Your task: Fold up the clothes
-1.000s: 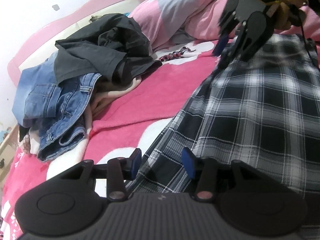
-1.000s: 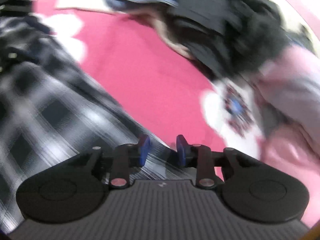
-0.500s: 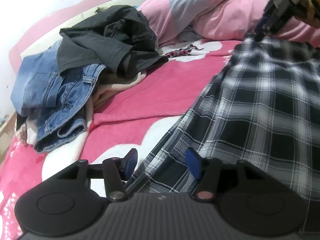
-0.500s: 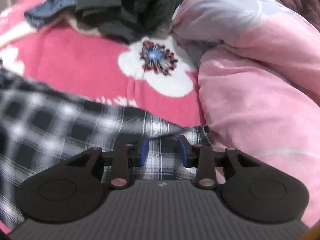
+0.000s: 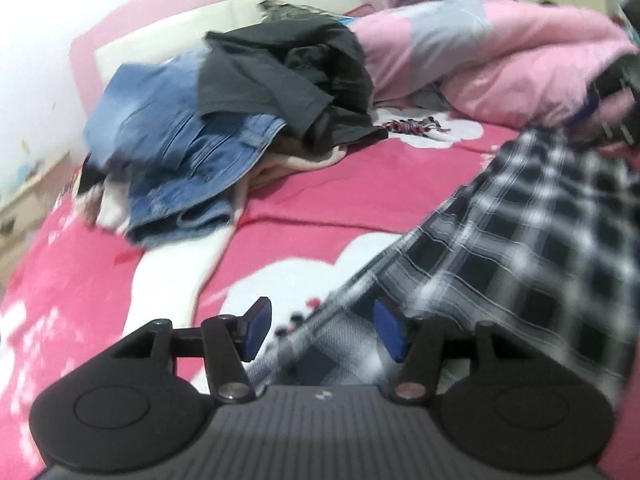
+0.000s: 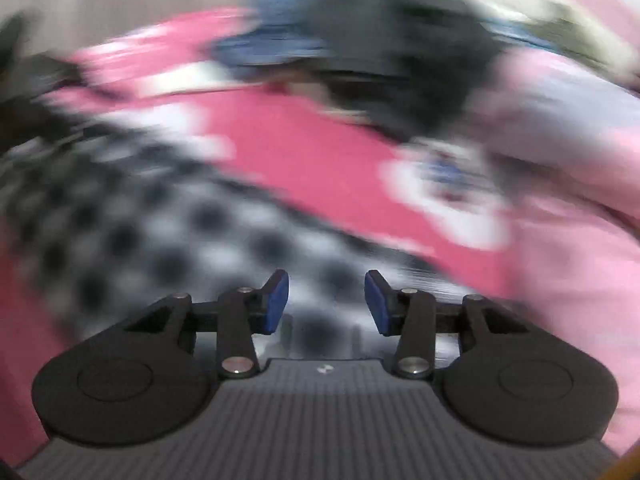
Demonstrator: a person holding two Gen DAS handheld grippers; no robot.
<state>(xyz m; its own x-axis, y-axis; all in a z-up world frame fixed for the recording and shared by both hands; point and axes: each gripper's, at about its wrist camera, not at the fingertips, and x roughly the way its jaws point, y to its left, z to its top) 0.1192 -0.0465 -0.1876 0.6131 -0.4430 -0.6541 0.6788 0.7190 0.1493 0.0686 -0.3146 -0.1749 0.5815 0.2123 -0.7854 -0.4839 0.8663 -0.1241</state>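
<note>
Fingers of the left gripper [image 5: 322, 330] stand spread over the plaid garment [image 5: 520, 240] edge at lower centre; right gripper [image 6: 326, 306], also spread, hovers above it. Pinch one layer only. Unfolded pile [image 5: 224, 120] waits upper left.

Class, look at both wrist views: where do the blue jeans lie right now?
In the left wrist view, the blue jeans lie in the heap at upper left on the pink bedspread, partly under the dark grey garment, near the headboard.
</note>
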